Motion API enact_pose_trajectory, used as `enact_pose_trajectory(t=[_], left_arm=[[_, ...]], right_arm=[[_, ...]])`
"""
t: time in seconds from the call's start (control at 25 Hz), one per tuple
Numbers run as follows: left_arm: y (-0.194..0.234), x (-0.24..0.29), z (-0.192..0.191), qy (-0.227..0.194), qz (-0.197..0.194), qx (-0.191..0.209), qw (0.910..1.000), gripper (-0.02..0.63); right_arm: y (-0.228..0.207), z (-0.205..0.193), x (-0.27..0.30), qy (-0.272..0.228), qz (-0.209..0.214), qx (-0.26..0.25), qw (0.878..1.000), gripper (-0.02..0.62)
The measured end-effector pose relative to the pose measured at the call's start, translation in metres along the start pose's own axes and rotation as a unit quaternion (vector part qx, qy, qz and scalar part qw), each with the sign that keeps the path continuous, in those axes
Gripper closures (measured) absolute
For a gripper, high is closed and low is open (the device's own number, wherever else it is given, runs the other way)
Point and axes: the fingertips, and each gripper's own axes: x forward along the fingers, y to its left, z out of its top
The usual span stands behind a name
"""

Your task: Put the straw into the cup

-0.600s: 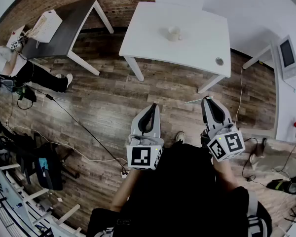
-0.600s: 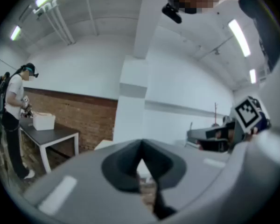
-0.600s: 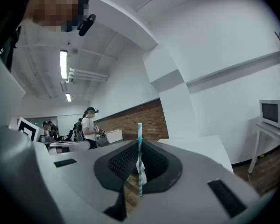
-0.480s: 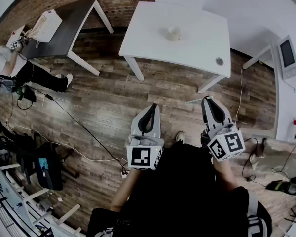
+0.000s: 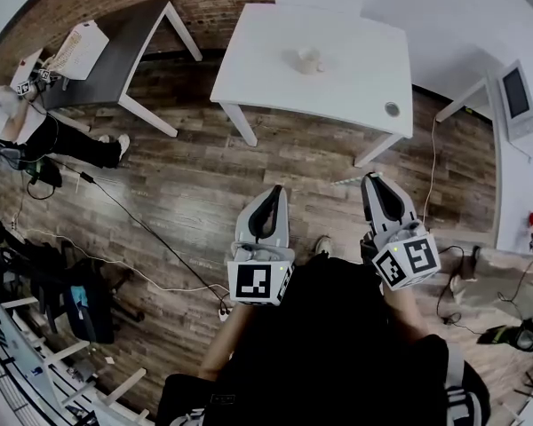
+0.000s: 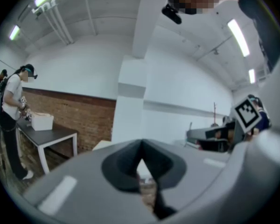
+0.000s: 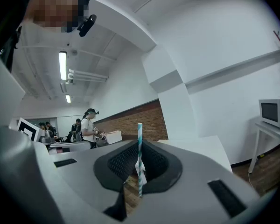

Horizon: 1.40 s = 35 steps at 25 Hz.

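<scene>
A small white cup (image 5: 309, 59) stands on the white table (image 5: 275, 69) at the far side of the wooden floor. My right gripper (image 5: 371, 179) is held low near the body, far from the table, and is shut on a teal-and-white striped straw (image 7: 140, 153). In the right gripper view the straw stands upright between the jaws. In the head view the straw (image 5: 346, 182) sticks out to the left of the jaw tips. My left gripper (image 5: 275, 192) hangs beside it, shut with nothing in it; its jaws meet at the tip (image 6: 141, 146).
A small round thing (image 5: 392, 109) lies near the white table's right corner. A dark table (image 5: 129, 43) with a white box (image 5: 75, 47) stands at the upper left, with a person (image 5: 18, 118) beside it. A microwave (image 5: 521, 96) sits at the right. Cables (image 5: 133, 220) cross the floor.
The head view has shifted slightly, so the table and cup sit a little further left and look blurred. Both grippers hold the same pose.
</scene>
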Motion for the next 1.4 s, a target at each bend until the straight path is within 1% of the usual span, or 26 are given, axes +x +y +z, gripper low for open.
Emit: enact_pose_trajectory(t=[0.24,0.48,0.76,1.0,1.24,1.4], left_arm=[[-0.013,0.005,0.001,0.004,-0.002,-0.001,1.0000,0.603],[-0.035,0.014,0.002,0.004,-0.001,-0.003,1.0000,0.603],[-0.073,0.026,-0.002,0.012,0.008,0.003,0.9999,0.603],[-0.096,0.029,-0.006,0.020,0.011,0.007,0.9997,0.602],[-0.092,0.039,-0.006,0.022,0.017,0.004,0.9996,0.603],[-0.086,0.054,-0.009,0.022,0.008,-0.001,0.9997,0.602]], right_arm=[[-0.008,0.004,-0.007,-0.005,0.007,0.002,1.000,0.571],[-0.024,0.006,-0.018,-0.007,0.014,0.009,1.000,0.571],[-0.048,0.004,-0.032,-0.002,0.039,0.012,0.999,0.571],[-0.061,0.003,-0.036,-0.001,0.061,0.016,0.998,0.571],[-0.065,0.004,-0.033,0.001,0.066,0.020,0.998,0.571],[-0.067,0.005,-0.020,0.000,0.063,0.016,0.998,0.571]])
